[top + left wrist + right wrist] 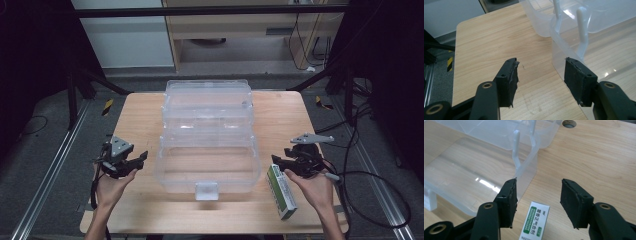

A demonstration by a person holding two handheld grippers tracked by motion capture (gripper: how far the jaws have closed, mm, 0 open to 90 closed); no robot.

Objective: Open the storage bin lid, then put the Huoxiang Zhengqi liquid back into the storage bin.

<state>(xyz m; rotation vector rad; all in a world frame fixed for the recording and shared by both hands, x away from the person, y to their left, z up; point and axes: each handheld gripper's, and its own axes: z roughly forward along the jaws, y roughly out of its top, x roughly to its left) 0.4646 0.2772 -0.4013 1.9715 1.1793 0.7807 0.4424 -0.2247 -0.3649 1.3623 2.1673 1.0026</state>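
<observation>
Where the high view looks down on the wooden table (140, 117), one clear plastic tiered organizer box (207, 135) fills the middle of the frame, opened into stepped trays with a single white latch at its lower edge. One green-and-white carton (281, 190) lies flat at lower right, just beside the box's right corner. At lower left the left gripper (134, 161) is held in a hand (112, 187), with its jaws pointing toward the box; at lower right the right gripper (278, 161) is held in the other hand (315, 187), just above the carton's upper end. No writing can be read from this height.

Along the left gripper view, the left gripper (541, 72) shows two black jaws set wide apart with bare table (489, 50) between them and nothing held. The box (574, 30) takes the upper right, its wall close by the right-hand jaw.

Along the right gripper view, the right gripper (539, 192) also stands wide open and empty. The carton (535, 221) lies at bottom centre between and below the jaws, touching neither that I can tell. Its white face carries a green panel with several lines of small white print in Chinese characters, too fine to read. The box (486, 157) fills the upper left.
</observation>
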